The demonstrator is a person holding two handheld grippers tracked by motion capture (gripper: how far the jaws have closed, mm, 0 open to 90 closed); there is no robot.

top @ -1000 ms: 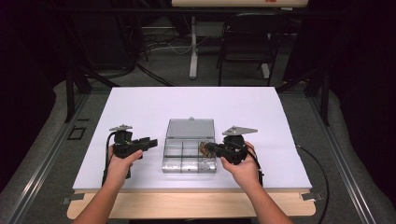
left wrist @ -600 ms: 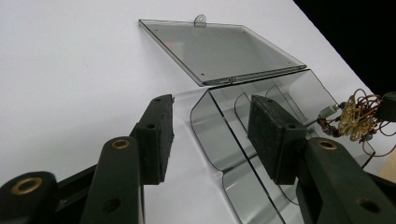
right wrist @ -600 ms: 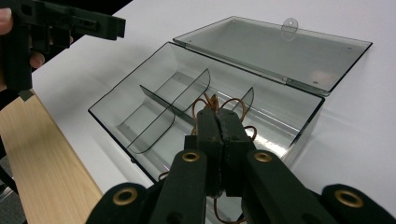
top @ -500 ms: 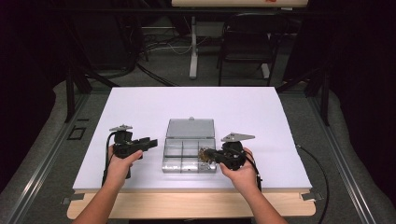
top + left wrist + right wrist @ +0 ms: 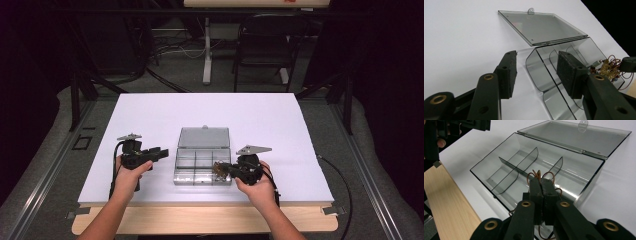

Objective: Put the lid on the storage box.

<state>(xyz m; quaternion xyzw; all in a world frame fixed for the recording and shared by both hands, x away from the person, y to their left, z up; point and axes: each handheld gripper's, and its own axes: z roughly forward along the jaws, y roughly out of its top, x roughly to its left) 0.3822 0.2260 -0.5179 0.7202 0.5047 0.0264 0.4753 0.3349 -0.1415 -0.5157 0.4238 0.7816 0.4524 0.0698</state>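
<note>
A clear plastic compartment box (image 5: pixel 186 165) stands on the white table with its lid (image 5: pixel 204 137) folded flat behind it. My right gripper (image 5: pixel 223 169) reaches in from the box's right end, shut on a tangle of copper wire (image 5: pixel 218 168) over the front right compartment. In the right gripper view the wire loops (image 5: pixel 537 175) stick out past my shut gripper (image 5: pixel 541 182), above the dividers (image 5: pixel 511 166). My left gripper (image 5: pixel 159 151) is open just left of the box. In the left gripper view, the box's left wall (image 5: pixel 536 67) lies ahead between the pads (image 5: pixel 507 72), and the wire (image 5: pixel 610 68) shows far right.
The white table top (image 5: pixel 270 120) has open room behind and to both sides of the box. A wooden strip (image 5: pixel 200 217) runs along the near edge. A chair (image 5: pixel 262 55) and a stand post (image 5: pixel 207 50) are on the floor beyond the table.
My right gripper has drawn a little toward the table's near edge with the wire still in it. The left gripper has stayed in place.
</note>
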